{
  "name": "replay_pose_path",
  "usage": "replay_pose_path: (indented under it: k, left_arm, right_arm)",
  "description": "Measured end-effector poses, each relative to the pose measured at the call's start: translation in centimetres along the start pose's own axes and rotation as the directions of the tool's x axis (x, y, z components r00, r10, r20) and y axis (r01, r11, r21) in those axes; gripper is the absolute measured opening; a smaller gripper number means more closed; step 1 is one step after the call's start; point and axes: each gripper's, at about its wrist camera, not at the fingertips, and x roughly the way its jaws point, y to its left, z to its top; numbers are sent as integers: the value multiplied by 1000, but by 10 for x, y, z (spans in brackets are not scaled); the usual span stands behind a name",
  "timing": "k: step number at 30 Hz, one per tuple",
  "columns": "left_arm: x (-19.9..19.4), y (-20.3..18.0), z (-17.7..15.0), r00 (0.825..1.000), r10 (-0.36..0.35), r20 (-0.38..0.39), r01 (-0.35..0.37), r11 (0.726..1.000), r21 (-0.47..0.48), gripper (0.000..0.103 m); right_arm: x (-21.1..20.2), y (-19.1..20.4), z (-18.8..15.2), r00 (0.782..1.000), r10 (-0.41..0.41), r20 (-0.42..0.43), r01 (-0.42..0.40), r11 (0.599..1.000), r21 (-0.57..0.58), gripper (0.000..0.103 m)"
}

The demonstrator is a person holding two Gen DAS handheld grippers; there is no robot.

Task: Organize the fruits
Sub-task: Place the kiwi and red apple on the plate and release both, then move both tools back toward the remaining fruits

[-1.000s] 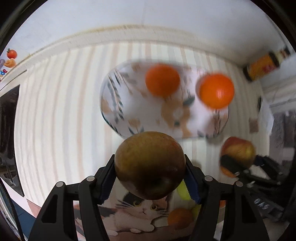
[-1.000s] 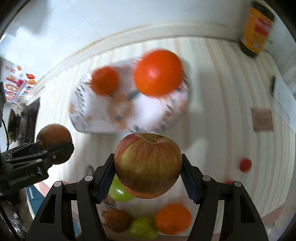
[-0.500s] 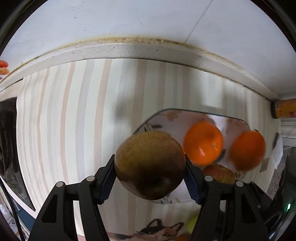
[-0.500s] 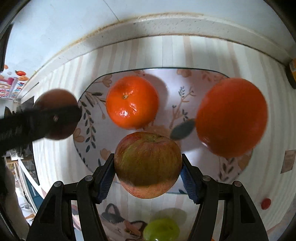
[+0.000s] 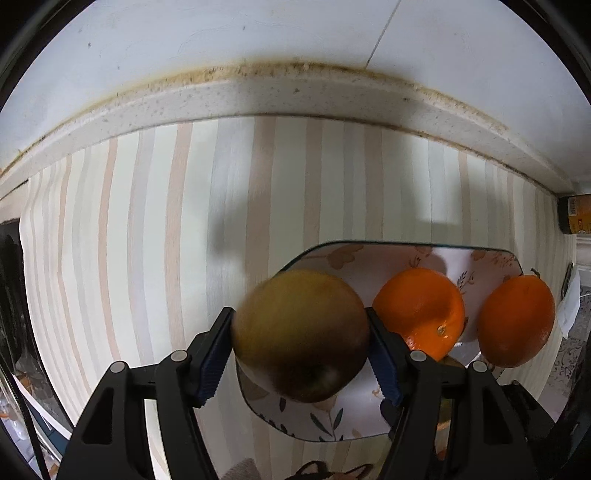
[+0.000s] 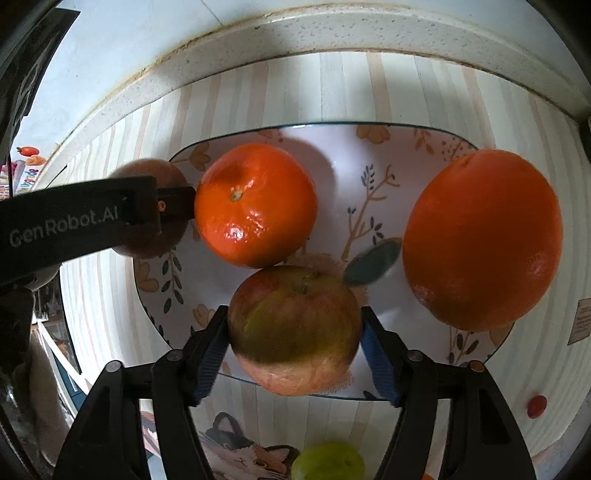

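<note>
both grippers now low over plate (image 6: pixel 417 134). right gripper (image 6: pixel 295 332) fingers clamp red apple (image 6: pixel 293 328), centre frame; left gripper (image 5: pixel 301 338) clamps brown apple (image 5: pixel 301 334) at plate's left edge. lower until seated, open slowly, avoid oranges (image 6: pixel 255 205).

A beige-and-cream striped tablecloth (image 5: pixel 147 229) covers the counter up to a speckled stone ledge (image 5: pixel 295 99) below a white wall (image 5: pixel 221 33). A dark yellow-labelled jar (image 5: pixel 576 219) stands at the far right edge. A cat-print mat (image 6: pixel 243 454) lies near a small red round object (image 6: pixel 536 406)
</note>
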Motion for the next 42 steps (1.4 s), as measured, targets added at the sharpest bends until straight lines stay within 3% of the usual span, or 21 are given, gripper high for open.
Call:
replay_pose_path:
  k: [2, 4, 11, 20, 26, 33, 42]
  left_arm:
    - [-2, 1, 1, 1000, 2, 8, -2, 1000, -3, 84]
    - [-7, 2, 3, 999, 27, 32, -27, 1000, -8, 92]
    - [-28, 20, -15, 997, 7, 77, -5, 1000, -26, 92]
    - [-69, 42, -76, 982, 30, 186, -19, 998, -60, 92]
    - [-99, 31, -112, 961, 39, 275, -27, 998, -48, 92]
    - [-139, 12, -162, 918, 33, 394, -27, 999, -19, 92]
    - [-177, -1, -213, 875, 24, 484, -44, 999, 29, 92]
  right_arm:
    - [-6, -4, -1, 1000, 7, 4, -7, 1000, 10, 88]
    - [-9, -7, -3, 1000, 8, 8, -8, 1000, 18, 93]
    - [-37, -21, -16, 996, -55, 76, 53, 998, 29, 94]
    - [-84, -31, -50, 975, -124, 185, 122, 992, 22, 94]
    - [-115, -34, -84, 954, -146, 262, 150, 989, 5, 94]
    - [-149, -34, -131, 929, -161, 335, 167, 986, 11, 96]
    - [-197, -27, -188, 894, -140, 425, 152, 988, 6, 96]
